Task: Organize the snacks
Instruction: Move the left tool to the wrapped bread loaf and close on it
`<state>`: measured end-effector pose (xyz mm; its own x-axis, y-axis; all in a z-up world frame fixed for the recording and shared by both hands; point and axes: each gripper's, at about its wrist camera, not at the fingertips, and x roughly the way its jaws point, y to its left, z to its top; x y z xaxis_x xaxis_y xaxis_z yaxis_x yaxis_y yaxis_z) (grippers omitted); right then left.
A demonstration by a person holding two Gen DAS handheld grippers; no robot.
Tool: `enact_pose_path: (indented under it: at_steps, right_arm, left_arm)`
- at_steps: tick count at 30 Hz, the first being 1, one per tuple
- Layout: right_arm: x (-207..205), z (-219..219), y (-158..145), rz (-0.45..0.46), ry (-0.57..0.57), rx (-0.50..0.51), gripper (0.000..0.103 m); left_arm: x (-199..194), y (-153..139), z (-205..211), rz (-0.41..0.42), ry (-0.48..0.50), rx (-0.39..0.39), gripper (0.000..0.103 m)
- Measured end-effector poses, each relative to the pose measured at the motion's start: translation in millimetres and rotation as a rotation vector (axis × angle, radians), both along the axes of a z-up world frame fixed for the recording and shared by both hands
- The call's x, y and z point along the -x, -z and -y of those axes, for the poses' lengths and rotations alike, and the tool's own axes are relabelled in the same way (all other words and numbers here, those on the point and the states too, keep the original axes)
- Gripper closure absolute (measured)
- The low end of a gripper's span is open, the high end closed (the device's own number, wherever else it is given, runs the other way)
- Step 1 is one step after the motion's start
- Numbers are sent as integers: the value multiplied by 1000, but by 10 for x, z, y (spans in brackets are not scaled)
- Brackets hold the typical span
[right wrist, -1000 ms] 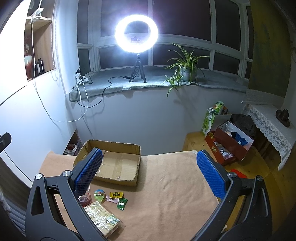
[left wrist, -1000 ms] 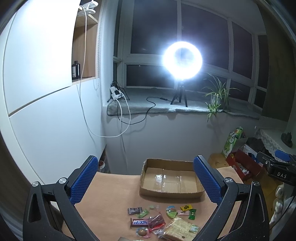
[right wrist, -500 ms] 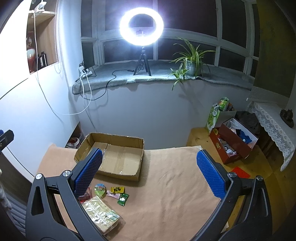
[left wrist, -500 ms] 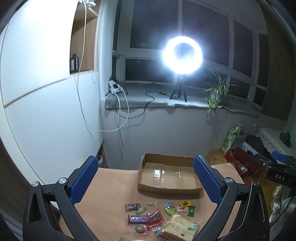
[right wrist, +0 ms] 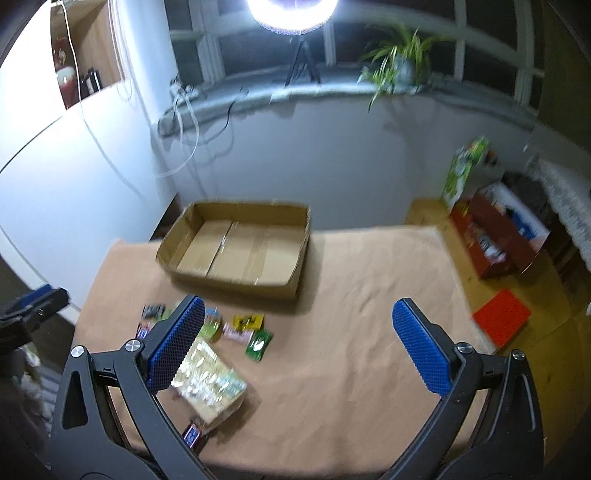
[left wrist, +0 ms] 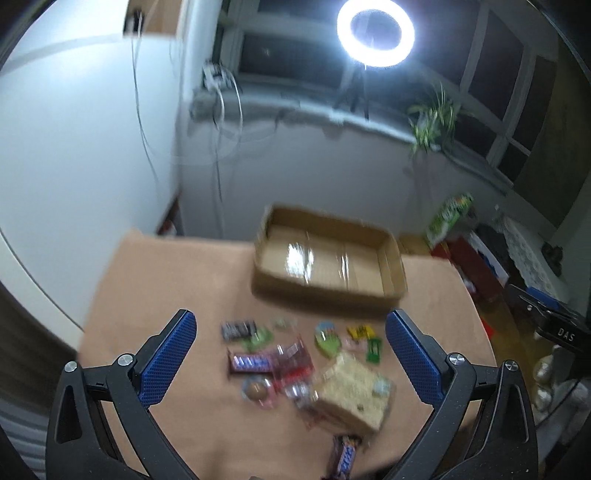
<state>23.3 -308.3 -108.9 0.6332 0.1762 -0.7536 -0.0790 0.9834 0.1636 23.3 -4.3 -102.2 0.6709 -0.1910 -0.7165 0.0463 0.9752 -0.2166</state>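
An empty cardboard box [left wrist: 328,258] [right wrist: 240,249] sits at the far side of the tan table [left wrist: 159,280] [right wrist: 369,295]. Several small snacks lie in a pile in front of it: a Snickers bar [left wrist: 251,362], a red packet [left wrist: 291,360], a large cracker pack [left wrist: 352,395] [right wrist: 208,378], green packets [left wrist: 373,349] [right wrist: 259,344] and a yellow packet [right wrist: 248,322]. My left gripper [left wrist: 290,356] is open above the pile. My right gripper [right wrist: 299,343] is open above the table, to the right of the pile.
A ring light on a tripod [left wrist: 375,31] and a potted plant [right wrist: 399,66] stand on the windowsill. A red box of items [right wrist: 498,240] and a red pad [right wrist: 502,319] lie on the floor to the right. White cabinets [left wrist: 74,147] stand to the left.
Both grippers have tilted down and moved closer to the table. The snack pile and the box now sit higher and larger in both views. Both jaws stay open.
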Motion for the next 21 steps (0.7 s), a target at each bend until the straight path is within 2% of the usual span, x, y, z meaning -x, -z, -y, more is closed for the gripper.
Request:
enact_pose_path:
  at_steps: [4, 7, 11, 12, 16, 21]
  right_arm:
    - [12, -9, 319, -105, -22, -69, 0]
    - [36, -18, 593, -200, -32, -142, 0]
    - [75, -30, 946, -319, -26, -280, 9]
    - [81, -49, 1059, -357, -25, -322, 12]
    - [98, -162, 1294, -418, -46, -359, 13]
    - [66, -305, 1511, -485, -81, -410, 31]
  left_arm:
    - [34, 316, 10, -103, 22, 52, 17]
    - [35, 479, 43, -170, 68, 96, 41]
    - [-21, 647, 96, -249, 144, 167, 60]
    - [-34, 669, 112, -262, 164, 182, 61]
    - [-106, 791, 245, -319, 246, 231, 61]
    - [-183, 938, 302, -364, 259, 243, 64]
